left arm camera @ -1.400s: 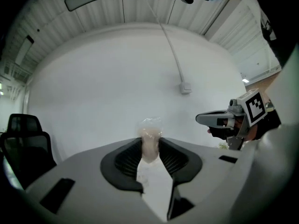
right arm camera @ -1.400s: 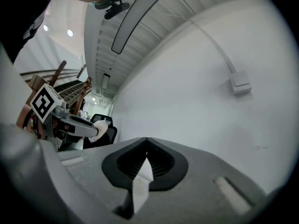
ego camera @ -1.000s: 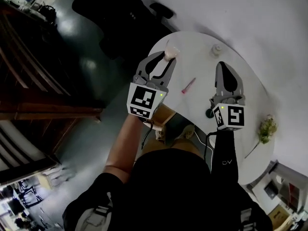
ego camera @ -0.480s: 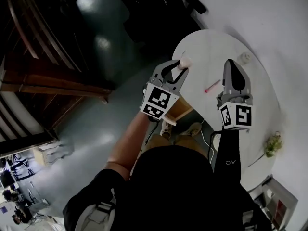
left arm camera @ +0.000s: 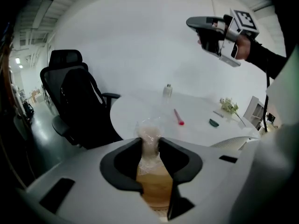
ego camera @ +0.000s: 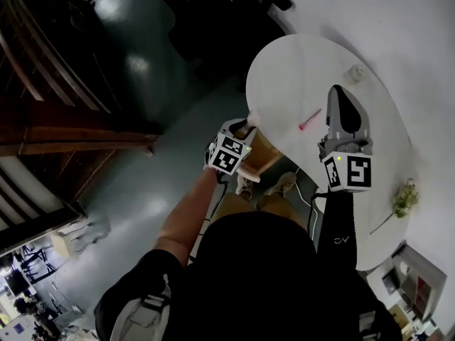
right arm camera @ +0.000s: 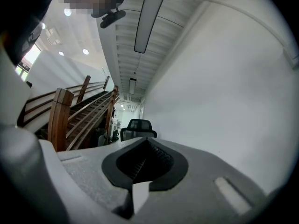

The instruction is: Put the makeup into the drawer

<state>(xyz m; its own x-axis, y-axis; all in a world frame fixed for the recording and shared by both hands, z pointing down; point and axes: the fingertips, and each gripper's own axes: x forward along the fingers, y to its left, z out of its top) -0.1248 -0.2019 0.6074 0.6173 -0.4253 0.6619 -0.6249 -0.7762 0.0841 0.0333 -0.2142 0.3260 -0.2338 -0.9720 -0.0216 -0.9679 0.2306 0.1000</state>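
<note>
My left gripper (left arm camera: 150,149) is shut on a small beige makeup item in clear wrap (left arm camera: 150,133). It points down over the open wooden drawer (left arm camera: 156,188), just off the edge of the round white table (left arm camera: 140,113). In the head view the left gripper (ego camera: 243,129) hangs low beside the drawer (ego camera: 261,155), and the makeup item (ego camera: 252,121) sticks out of its tips. A pink makeup stick (ego camera: 311,119) lies on the table (ego camera: 284,77). My right gripper (ego camera: 340,92) hovers above the table, shut and empty; the right gripper (right arm camera: 145,143) faces a white wall.
A small clear bottle (left arm camera: 167,90), the pink stick (left arm camera: 178,116), a dark green item (left arm camera: 213,122) and a flower sprig (left arm camera: 229,105) lie on the table. A black office chair (left arm camera: 74,101) stands at its far left. A wooden staircase (ego camera: 64,112) runs along the left.
My left gripper has dropped from above the table to below its edge, over the drawer, still holding the wrapped item. The right gripper shifted slightly, then stayed still.
</note>
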